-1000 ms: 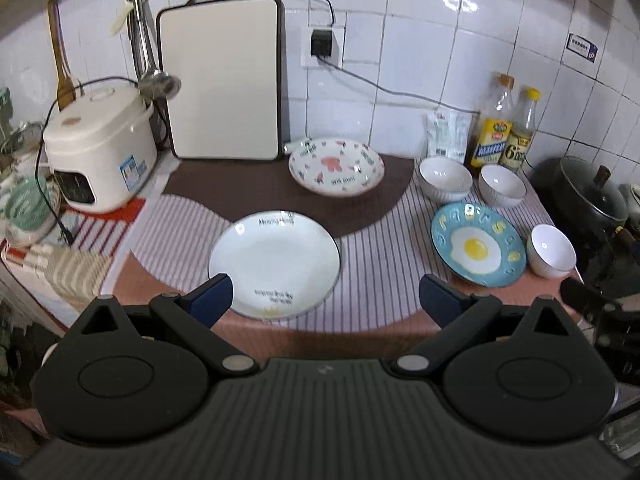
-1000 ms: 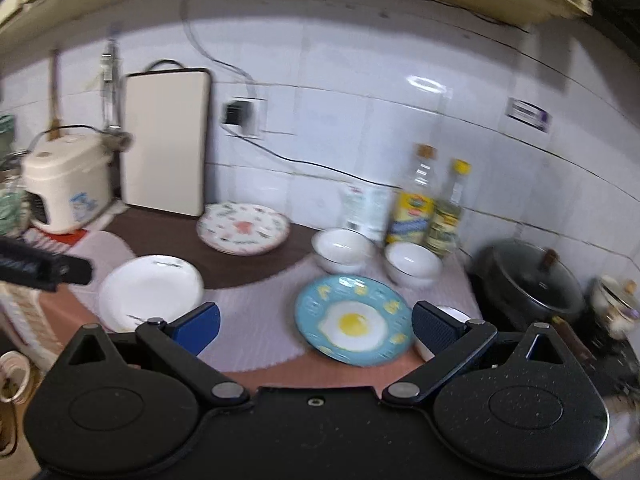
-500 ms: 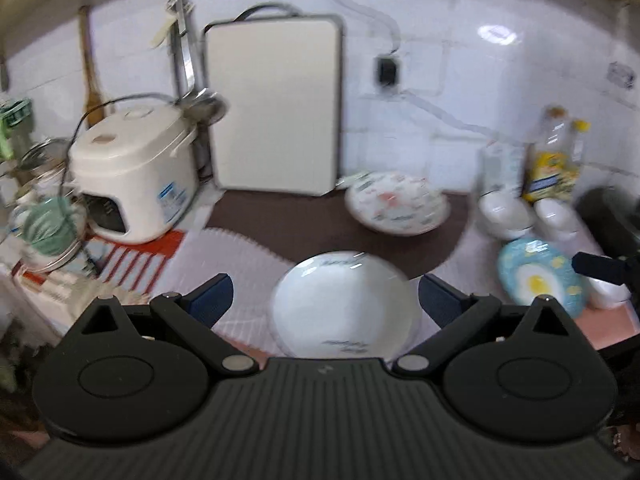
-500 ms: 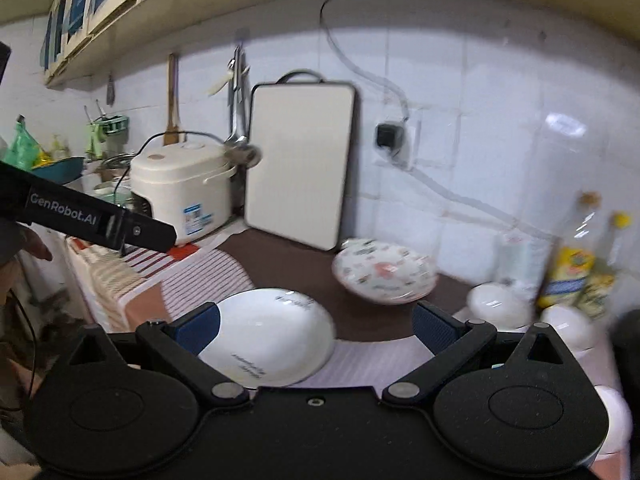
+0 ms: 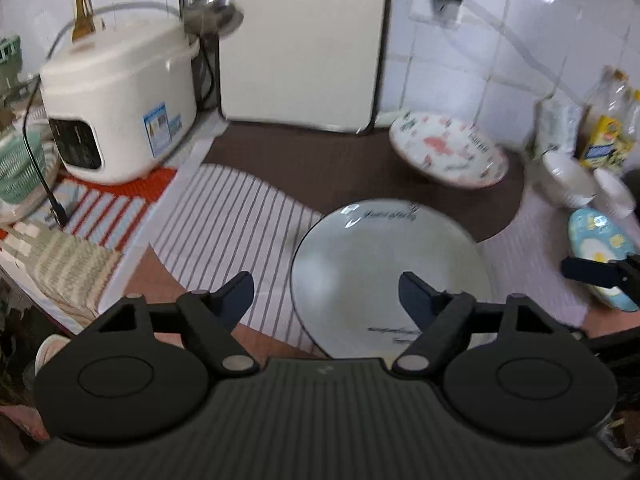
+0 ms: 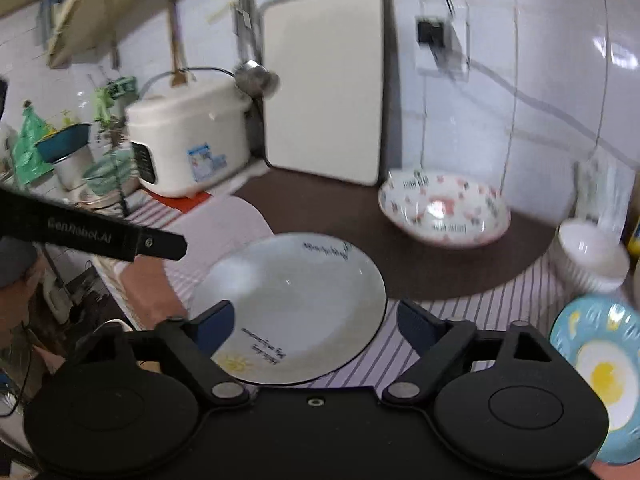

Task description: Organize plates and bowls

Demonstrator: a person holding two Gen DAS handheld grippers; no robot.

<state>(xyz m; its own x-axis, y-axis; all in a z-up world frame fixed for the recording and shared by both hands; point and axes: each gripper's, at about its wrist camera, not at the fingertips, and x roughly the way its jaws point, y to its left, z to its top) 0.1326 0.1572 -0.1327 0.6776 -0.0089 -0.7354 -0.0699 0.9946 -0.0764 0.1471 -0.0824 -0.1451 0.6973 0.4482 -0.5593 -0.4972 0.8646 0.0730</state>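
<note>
Left wrist view: the left gripper is spread, jaws closing, nothing pinched; the white plate lies on the worktop partly between them, and its near rim should be straddled squarely.

Right wrist view: the right gripper, spread and closing, hovers empty over the white plate; the patterned plate sits behind it.
</note>
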